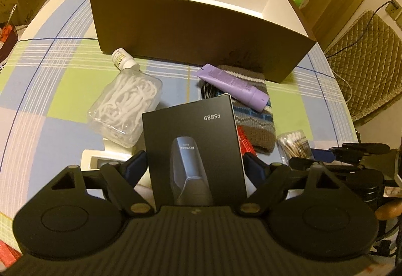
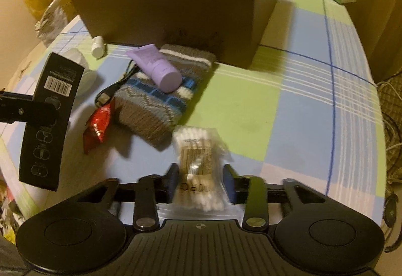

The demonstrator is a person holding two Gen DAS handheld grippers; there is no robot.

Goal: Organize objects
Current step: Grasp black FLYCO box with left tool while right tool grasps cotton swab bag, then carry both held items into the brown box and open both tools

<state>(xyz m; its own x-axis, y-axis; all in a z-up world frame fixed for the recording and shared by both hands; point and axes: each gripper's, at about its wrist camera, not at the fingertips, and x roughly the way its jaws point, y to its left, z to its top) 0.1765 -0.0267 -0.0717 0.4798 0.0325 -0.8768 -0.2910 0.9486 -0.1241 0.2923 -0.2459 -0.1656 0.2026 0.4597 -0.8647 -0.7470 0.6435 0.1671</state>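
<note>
The left gripper (image 1: 194,165) clamps a tall black cardboard shaver box (image 1: 193,148) above the checked tablecloth (image 1: 50,90); the right gripper (image 2: 201,175) brackets a clear bag of cotton swabs (image 2: 198,163) near the open brown box (image 2: 176,14); contact unclear

Left gripper (image 1: 196,165) pitched downward, jaws clamped; right gripper (image 2: 201,175) likewise angled down, jaws narrowly spaced.

Both wrist cameras look steeply down and forward across the tabletop (image 1: 62,90) toward the open brown box (image 1: 191,24), which stands at the far side in each view. The left view faces its long front squarely; the right view sits lower, seeing the box (image 2: 170,14) from its right. Both share the purple tube (image 1: 236,84) just before it.
</note>
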